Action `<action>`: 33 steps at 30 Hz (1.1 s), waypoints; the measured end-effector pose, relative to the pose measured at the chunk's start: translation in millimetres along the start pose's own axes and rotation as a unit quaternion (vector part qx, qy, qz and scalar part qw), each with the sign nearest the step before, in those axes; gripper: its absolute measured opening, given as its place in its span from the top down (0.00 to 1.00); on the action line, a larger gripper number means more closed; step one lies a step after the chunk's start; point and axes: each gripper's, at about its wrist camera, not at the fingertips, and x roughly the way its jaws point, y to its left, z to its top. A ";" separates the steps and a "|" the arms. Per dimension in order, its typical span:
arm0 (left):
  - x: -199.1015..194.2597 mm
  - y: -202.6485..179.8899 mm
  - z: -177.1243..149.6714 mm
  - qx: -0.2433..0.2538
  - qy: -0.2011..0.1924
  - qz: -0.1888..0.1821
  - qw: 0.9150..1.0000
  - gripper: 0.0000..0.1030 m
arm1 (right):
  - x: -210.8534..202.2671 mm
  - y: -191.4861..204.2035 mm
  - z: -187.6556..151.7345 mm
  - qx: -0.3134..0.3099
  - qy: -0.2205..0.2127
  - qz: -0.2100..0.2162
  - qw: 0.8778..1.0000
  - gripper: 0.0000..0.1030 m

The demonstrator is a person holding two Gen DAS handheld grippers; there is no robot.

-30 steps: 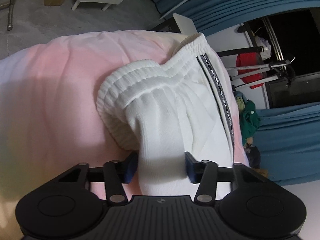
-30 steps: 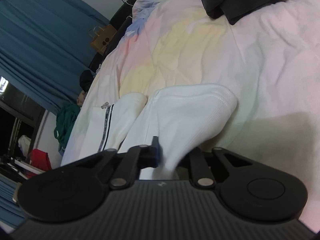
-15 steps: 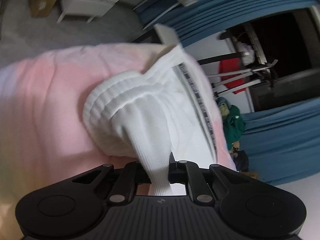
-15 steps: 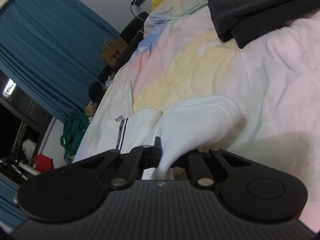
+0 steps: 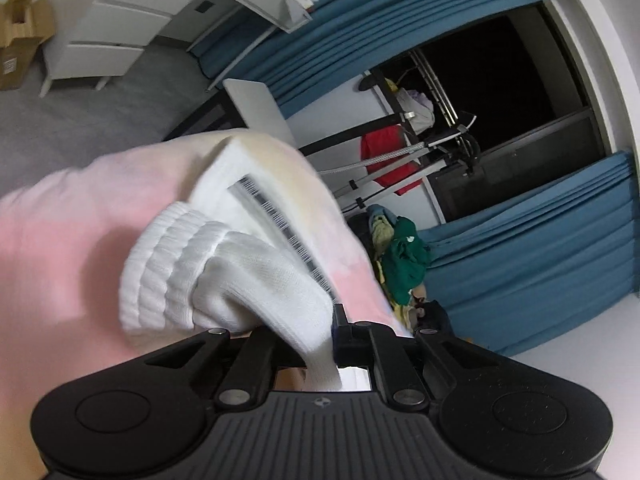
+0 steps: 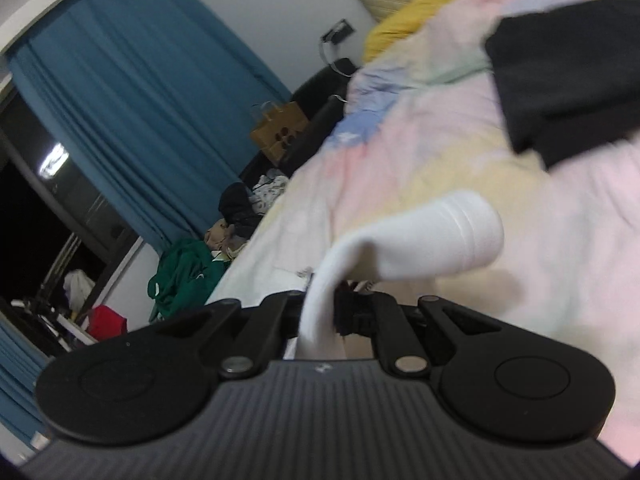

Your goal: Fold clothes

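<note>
A white knit garment [image 5: 224, 272] with ribbed cuffs and a lettered side stripe [image 5: 280, 224] lies partly raised over the pastel pink and yellow bedspread [image 5: 60, 240]. In the left wrist view my left gripper [image 5: 320, 340] is shut on a ribbed end of it, and the fabric runs down between the jaws. In the right wrist view my right gripper [image 6: 324, 312] is shut on another part of the white garment [image 6: 440, 236], whose rounded end hangs free above the bedspread [image 6: 440, 140].
A black garment [image 6: 568, 80] and a yellow pillow [image 6: 440, 0] lie farther up the bed. Beside the bed are a green clothes pile [image 5: 404, 264], a drying rack with a red item [image 5: 388, 160], white drawers [image 5: 112, 36], a brown paper bag [image 6: 280, 128] and blue curtains [image 6: 140, 100].
My left gripper went from open around the cuff to shut on it. Both grippers have lifted the white garment off the bed, and both views have tilted up toward the room.
</note>
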 end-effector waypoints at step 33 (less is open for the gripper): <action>165.7 -22.8 38.8 0.072 0.022 0.046 0.996 0.19 | 112.8 14.1 -39.6 0.032 0.100 0.022 0.994 0.33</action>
